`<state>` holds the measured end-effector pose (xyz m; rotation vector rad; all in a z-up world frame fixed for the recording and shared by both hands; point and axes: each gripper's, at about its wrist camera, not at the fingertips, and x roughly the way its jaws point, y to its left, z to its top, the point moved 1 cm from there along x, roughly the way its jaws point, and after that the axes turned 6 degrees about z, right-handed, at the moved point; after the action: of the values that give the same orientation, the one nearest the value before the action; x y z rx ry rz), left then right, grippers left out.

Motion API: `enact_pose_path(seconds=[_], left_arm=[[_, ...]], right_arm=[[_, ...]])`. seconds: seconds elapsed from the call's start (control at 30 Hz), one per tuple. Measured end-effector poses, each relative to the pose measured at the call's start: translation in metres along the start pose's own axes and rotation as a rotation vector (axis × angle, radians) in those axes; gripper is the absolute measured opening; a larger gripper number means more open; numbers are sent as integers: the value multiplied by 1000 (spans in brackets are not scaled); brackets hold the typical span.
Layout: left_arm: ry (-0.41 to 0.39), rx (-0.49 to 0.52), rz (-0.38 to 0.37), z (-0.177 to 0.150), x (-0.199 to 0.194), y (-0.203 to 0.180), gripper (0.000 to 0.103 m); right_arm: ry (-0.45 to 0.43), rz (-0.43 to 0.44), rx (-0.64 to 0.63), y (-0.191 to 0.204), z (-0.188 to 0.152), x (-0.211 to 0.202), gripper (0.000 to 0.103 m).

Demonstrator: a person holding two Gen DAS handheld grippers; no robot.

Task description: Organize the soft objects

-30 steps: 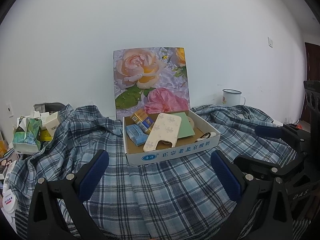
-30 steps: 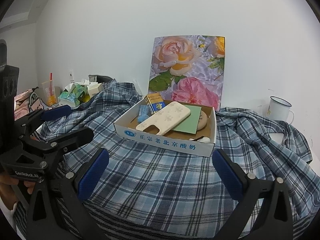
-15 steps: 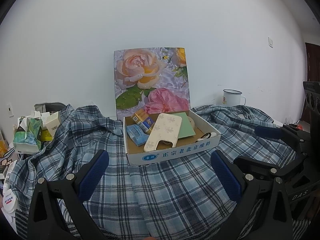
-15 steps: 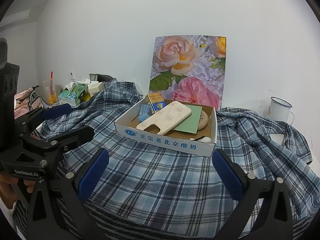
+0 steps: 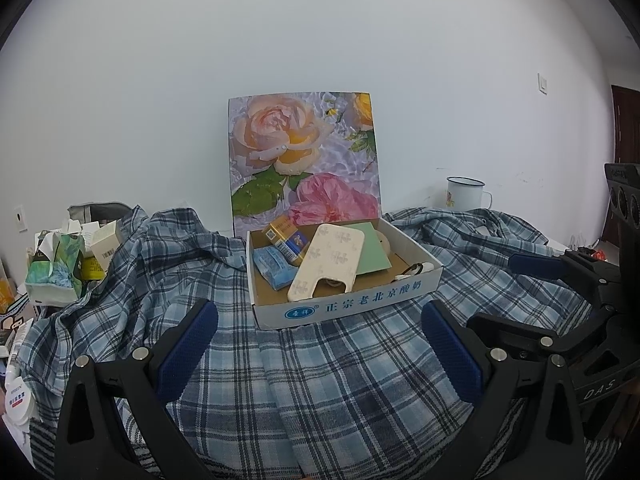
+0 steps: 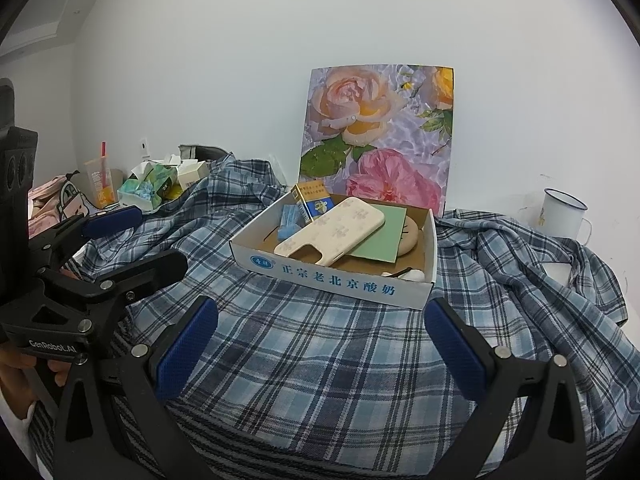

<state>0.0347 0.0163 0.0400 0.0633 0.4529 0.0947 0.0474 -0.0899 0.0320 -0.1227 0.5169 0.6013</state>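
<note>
A blue plaid shirt (image 5: 320, 380) lies spread over the surface, also in the right wrist view (image 6: 320, 360). A white cardboard box (image 5: 352, 306) stands on it, holding a cream phone case (image 5: 328, 260), a green card, a blue packet and a yellow-blue pack. The box (image 6: 332, 280) and case (image 6: 332, 232) show in the right wrist view. My left gripper (image 5: 320, 344) is open and empty, in front of the box. My right gripper (image 6: 320, 344) is open and empty, also in front of the box. Each gripper appears at the side of the other's view.
A flower picture (image 5: 304, 164) leans on the wall behind the box. A white enamel mug (image 5: 464, 194) stands at the back right. Tissue packs and small boxes (image 5: 60, 264) crowd the left; a drink cup (image 6: 100, 184) stands there too.
Both views have shifted very slightly; the box, shirt and grippers stand as before.
</note>
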Motion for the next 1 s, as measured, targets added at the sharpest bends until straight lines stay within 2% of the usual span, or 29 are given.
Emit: enact_pose_path(seconds=[1.0], left_arm=[[5,2,0,-2,2,2,103]], right_arm=[[9,11,6,2,-2,1,103]])
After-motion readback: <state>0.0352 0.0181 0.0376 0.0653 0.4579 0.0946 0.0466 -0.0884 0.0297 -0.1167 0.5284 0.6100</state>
